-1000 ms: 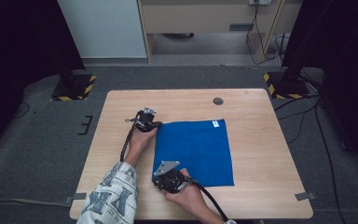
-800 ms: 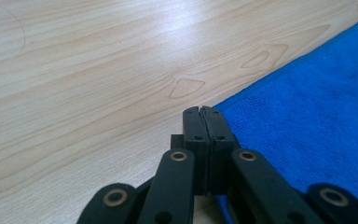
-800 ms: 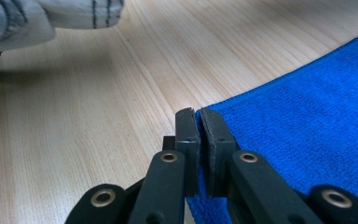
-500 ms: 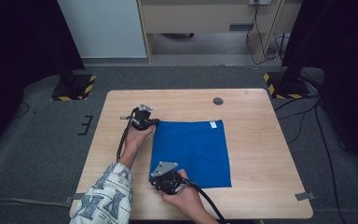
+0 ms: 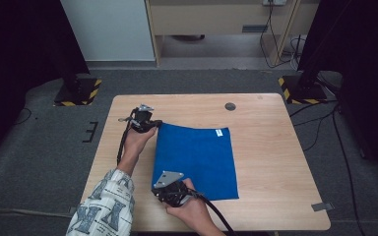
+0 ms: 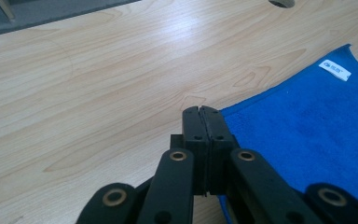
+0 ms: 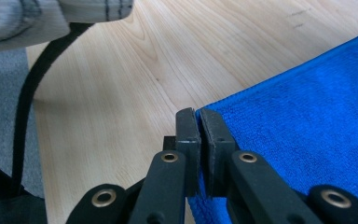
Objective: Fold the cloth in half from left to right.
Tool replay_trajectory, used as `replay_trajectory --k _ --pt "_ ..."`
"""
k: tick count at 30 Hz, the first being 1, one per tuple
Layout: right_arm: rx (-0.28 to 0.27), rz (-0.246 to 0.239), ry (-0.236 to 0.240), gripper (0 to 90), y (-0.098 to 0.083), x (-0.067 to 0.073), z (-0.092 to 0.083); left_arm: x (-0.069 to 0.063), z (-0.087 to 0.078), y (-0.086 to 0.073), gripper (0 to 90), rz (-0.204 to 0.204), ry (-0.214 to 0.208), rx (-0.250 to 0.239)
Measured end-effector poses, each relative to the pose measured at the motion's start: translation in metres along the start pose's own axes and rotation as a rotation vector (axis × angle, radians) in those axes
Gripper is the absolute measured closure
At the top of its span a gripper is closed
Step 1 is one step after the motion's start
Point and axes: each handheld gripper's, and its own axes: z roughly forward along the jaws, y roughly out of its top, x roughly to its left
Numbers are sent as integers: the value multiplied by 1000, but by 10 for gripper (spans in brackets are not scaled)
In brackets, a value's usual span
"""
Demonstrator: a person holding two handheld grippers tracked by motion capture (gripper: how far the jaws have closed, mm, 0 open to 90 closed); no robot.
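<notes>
Left gripper (image 5: 153, 124): clenched on the far left corner of the blue towel (image 5: 197, 160), cloth spreading right of its jaws.
Right gripper (image 5: 158, 189): clenched on the near left corner, towel stretching ahead and right.
Towel: flat on the wooden table (image 5: 275, 147), white label (image 5: 219, 132) at the far right corner.

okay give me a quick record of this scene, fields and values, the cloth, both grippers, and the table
cloth: blue cloth, spread flat, white tag at far right corner
left gripper: shut on the cloth's far left corner
right gripper: shut on the cloth's near left corner
table: light wood, round hole near far edge
person: patterned sleeve on left arm
</notes>
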Motion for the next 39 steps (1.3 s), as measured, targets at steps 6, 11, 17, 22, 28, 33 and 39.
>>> replay_trajectory --k 6,11,17,22,28,33,39 --pt "-16 -6 2 872 4 5 -4 4 -1 -1 896 -8 -6 6" --pt "-24 -5 -1 873 7 6 -6 3 -3 1 896 -18 -13 -7" --pt "-42 -11 -5 873 12 7 -11 0 -7 3 896 -14 -10 -17" --pt "-47 -8 -11 872 12 5 -15 -4 -8 9 897 -2 -4 -11" --pt "-59 -8 -14 872 15 5 -19 -5 -11 20 896 1 -6 -20" --pt "-68 -7 -18 872 19 5 -21 -4 -13 23 896 13 -1 -17" --pt "-70 10 -18 873 22 5 -20 -1 -16 25 896 16 6 -16"
